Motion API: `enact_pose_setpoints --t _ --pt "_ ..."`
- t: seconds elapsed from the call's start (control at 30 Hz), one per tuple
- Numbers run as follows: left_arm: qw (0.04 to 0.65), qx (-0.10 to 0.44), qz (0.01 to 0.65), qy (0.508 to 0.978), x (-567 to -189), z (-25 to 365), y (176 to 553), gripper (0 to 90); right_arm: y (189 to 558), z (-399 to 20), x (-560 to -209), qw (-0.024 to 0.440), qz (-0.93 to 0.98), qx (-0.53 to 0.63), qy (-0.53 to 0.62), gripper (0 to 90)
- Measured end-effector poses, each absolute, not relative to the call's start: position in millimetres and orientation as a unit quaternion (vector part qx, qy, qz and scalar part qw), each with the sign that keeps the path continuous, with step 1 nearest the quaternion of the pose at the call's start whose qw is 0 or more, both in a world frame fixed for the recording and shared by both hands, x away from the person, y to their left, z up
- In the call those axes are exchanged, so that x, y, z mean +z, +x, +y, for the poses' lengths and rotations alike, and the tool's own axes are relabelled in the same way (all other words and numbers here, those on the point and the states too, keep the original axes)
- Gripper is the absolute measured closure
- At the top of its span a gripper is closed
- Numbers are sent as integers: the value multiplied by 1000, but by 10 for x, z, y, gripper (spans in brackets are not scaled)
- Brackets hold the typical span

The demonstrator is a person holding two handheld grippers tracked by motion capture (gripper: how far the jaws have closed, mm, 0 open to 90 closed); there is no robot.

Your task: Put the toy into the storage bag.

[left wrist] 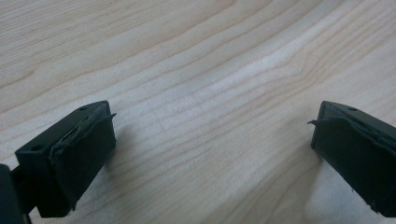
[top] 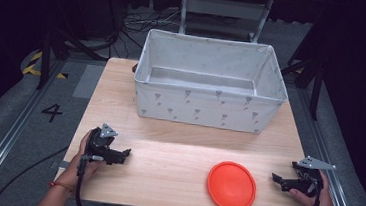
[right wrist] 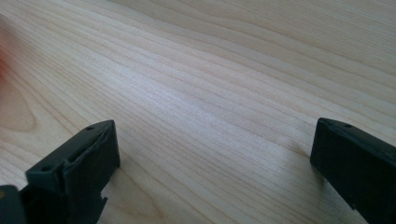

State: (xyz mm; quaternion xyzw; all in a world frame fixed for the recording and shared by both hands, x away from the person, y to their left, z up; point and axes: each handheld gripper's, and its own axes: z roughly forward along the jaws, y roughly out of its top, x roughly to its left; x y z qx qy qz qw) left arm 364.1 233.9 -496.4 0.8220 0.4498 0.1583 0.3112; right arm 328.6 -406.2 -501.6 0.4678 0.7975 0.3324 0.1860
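An orange round disc (top: 231,185) lies flat on the wooden table (top: 167,142) near its front edge. Behind it stands a white fabric bin (top: 210,83) with small grey prints, and I see nothing inside it. My left gripper (top: 127,154) rests low at the front left and points right, jaws wide apart over bare wood (left wrist: 210,130). My right gripper (top: 275,179) rests at the front right, pointing left toward the disc with a short gap between them. Its jaws stand wide apart over bare wood (right wrist: 215,140). Neither gripper holds anything.
Grey floor surrounds the table, with a painted number (top: 52,112) at the left, cables (top: 143,21) behind the bin and a metal frame (top: 224,11) at the back. Bare wood lies between the two grippers and in front of the bin.
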Motion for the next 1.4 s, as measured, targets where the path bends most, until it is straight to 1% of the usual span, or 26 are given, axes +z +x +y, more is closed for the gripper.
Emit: enact_pose_setpoints --t 0.27,0.63,0.73,0.77,0.8,0.83,0.87,0.9,0.93,0.97,1.03,1.1,1.13,1.4 --pt "319 136 393 852 -4961 2474 3595 1 3282 -4061 -5015 187 797 332 470 14" --pt "320 137 391 852 -4960 2498 3594 2 3314 -4071 -5006 177 804 331 461 14" --pt "320 136 391 852 -4961 2503 3596 2 3320 -4057 -4995 176 806 334 457 61" --pt "320 137 391 852 -4961 2503 3595 2 3320 -4046 -4984 175 808 333 454 105" --pt "321 137 391 852 -4961 2503 3596 2 3318 -4034 -4968 175 810 336 449 197" --pt "320 136 391 852 -4960 2504 3596 2 3308 -4009 -4945 172 813 339 441 222" --pt "322 136 390 852 -4962 2505 3596 2 3299 -3984 -4927 170 816 340 435 160" --pt "321 136 390 852 -4961 2506 3597 2 3291 -3958 -4910 169 817 344 431 144" --pt "321 137 390 852 -4962 2507 3596 2 3281 -3934 -4889 167 817 350 427 193" --pt "320 138 390 852 -4960 2509 3596 2 3275 -3915 -4868 165 818 356 420 206" --pt "321 133 394 851 -4962 2507 3588 2 3265 -3872 -4828 162 822 356 415 163" --pt "321 134 394 851 -4962 2508 3588 2 3256 -3827 -4771 164 825 358 406 217" --pt "321 136 392 851 -4962 2510 3591 2 3252 -3808 -4739 166 827 357 401 223" --pt "321 136 391 852 -4961 2511 3592 2 3249 -3658 -4573 157 837 362 380 210"
